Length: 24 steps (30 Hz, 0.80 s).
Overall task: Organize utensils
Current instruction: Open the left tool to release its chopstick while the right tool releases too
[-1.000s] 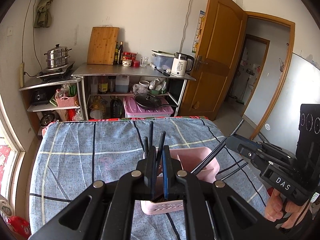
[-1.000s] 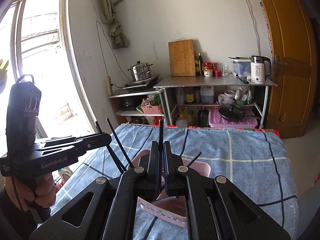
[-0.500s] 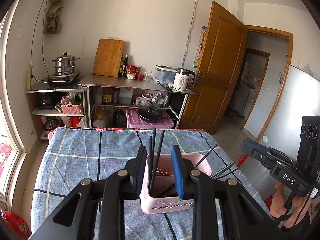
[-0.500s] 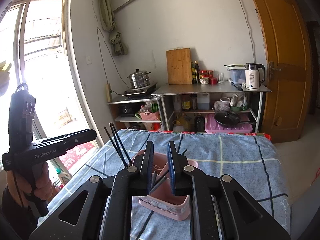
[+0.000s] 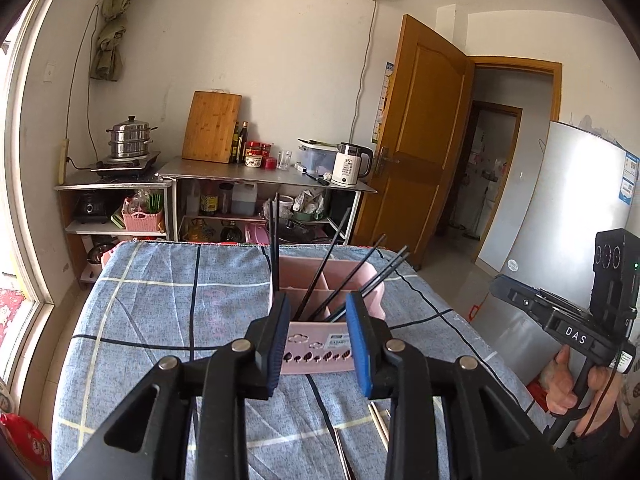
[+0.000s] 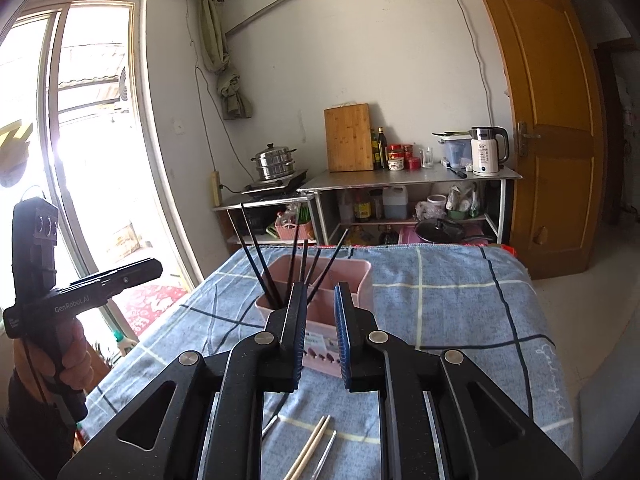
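- Closest to the lens in the right view: a pale pair of chopsticks [image 6: 310,446] and a metal utensil [image 6: 326,450] lying flat on the blue checked cloth [image 6: 460,300], just below the right hand-held gripper [image 6: 320,332]. Can't tell what kind of utensil it is.
- The left view has the same sort of thing, pale sticks [image 5: 378,420] and a thin metal piece [image 5: 342,452] on the cloth under the left hand-held gripper [image 5: 318,344].
- Left hand-held gripper is released, blue pads spread wide, nothing between them. It sits a bit back from the holder, not touching.
- Right hand-held gripper is parted too, narrower gap, also holding nothing.
- Next out: the pink holder [image 5: 320,354] standing upright on the surface, roughly mid-cloth. It's got compartments, with a row of little cut-out shapes along the front wall.
- Black chopsticks [image 5: 320,280] stand in it, fanning out at different angles. In the right view they lean mostly from the left compartment [image 6: 266,264].
- Off to the sides each view catches the other tool held in a hand: the right one at the left view's right edge [image 5: 568,328], the left one at the right view's left edge [image 6: 80,288].
- Further back: metal shelves [image 5: 264,172] against the wall with a cutting board [image 5: 212,128], kettle [image 5: 352,164], steamer pot [image 5: 128,138], bottles and jars.
- A wooden door [image 5: 424,136] stands open on the right, and there's a big window [image 6: 80,120] on the left.
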Each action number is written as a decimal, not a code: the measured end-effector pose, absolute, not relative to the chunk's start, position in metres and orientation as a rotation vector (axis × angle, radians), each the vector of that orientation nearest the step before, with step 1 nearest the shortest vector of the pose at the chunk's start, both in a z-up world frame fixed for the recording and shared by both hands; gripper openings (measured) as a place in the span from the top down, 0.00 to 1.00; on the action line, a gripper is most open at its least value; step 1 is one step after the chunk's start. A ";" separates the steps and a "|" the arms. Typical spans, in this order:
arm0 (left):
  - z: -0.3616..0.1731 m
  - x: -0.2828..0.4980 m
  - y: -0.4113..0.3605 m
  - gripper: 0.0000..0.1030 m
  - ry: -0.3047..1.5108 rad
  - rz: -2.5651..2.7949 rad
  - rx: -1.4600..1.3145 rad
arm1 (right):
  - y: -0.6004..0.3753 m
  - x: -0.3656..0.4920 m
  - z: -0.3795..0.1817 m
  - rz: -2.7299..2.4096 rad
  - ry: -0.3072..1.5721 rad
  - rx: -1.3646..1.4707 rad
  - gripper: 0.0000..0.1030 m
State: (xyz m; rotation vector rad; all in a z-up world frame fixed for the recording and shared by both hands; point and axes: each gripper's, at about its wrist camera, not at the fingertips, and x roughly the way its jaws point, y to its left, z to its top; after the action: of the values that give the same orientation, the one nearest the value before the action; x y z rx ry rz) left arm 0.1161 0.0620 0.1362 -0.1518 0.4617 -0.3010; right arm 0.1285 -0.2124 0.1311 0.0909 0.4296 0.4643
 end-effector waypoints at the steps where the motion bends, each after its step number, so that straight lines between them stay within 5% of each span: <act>1: 0.133 0.112 0.060 0.70 0.461 -0.307 -0.152 | -0.214 0.124 0.129 0.461 0.432 0.088 0.86; 24: 0.066 0.073 0.031 0.70 0.570 -0.329 -0.133 | -0.226 0.088 0.071 0.425 0.535 0.088 0.86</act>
State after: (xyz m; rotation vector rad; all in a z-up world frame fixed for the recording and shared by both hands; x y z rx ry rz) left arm 0.0729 0.0305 0.0665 -0.1330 0.5701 -0.3287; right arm 0.0876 -0.2262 0.0707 0.0882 0.5349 0.4247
